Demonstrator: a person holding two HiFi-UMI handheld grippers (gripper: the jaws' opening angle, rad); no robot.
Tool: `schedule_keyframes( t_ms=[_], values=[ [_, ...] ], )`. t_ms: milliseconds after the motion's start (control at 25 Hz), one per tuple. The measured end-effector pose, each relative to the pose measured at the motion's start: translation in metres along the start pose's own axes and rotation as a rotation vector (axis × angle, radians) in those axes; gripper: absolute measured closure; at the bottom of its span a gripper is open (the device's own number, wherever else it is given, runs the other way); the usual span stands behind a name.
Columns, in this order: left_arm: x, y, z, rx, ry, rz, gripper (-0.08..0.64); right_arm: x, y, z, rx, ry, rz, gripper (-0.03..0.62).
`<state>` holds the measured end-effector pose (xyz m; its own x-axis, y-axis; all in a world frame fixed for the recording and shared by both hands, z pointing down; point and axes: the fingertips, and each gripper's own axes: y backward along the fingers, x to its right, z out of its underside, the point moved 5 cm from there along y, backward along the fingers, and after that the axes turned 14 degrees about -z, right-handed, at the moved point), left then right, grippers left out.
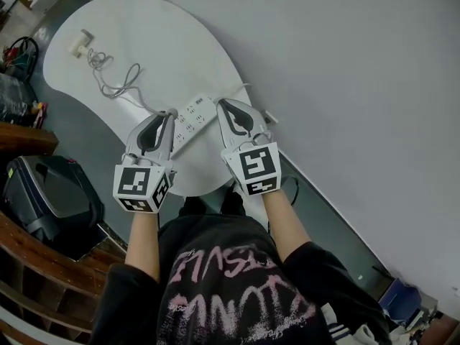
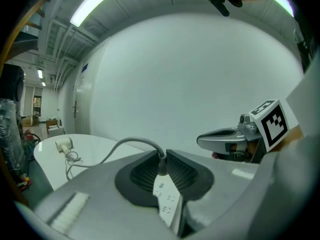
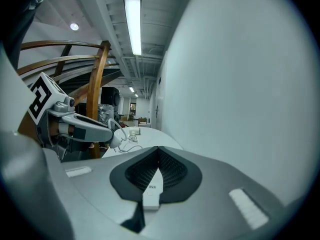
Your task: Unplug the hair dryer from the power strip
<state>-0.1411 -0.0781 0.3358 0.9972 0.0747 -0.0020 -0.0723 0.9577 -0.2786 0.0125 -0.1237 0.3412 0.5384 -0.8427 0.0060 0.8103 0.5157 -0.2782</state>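
A white hair dryer [image 1: 77, 43] lies at the far end of the white table [image 1: 144, 42]. Its grey cord [image 1: 118, 86] runs back to the white power strip [image 1: 192, 118]. My left gripper [image 1: 167, 115] is shut on the cord's plug [image 2: 161, 165] where it stands in the strip [image 2: 169, 200]. My right gripper [image 1: 223, 105] is shut, with its tips at the strip's other end. That end [image 3: 151, 190] shows in the slit between the pads; whether the jaws pinch it I cannot tell.
A grey wall [image 1: 345, 63] runs close along the table's right side. A black case [image 1: 50, 192] and wooden shelving [image 1: 29, 272] stand on the left near the table's front edge. A dark cable [image 1: 289, 187] hangs by the right forearm.
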Motion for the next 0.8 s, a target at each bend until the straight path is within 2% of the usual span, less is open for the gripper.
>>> schedule_keyframes(
  t_ms=[480,800],
  values=[
    [-0.007,0.021,-0.035,0.095,-0.014,-0.044,0.509,-0.009,0.016,-0.04,0.119,0.033,0.009,0.581],
    [-0.011,0.031,-0.053,0.142,-0.023,-0.059,0.509,-0.005,0.029,-0.051,0.155,0.055,0.024,0.581]
  ],
)
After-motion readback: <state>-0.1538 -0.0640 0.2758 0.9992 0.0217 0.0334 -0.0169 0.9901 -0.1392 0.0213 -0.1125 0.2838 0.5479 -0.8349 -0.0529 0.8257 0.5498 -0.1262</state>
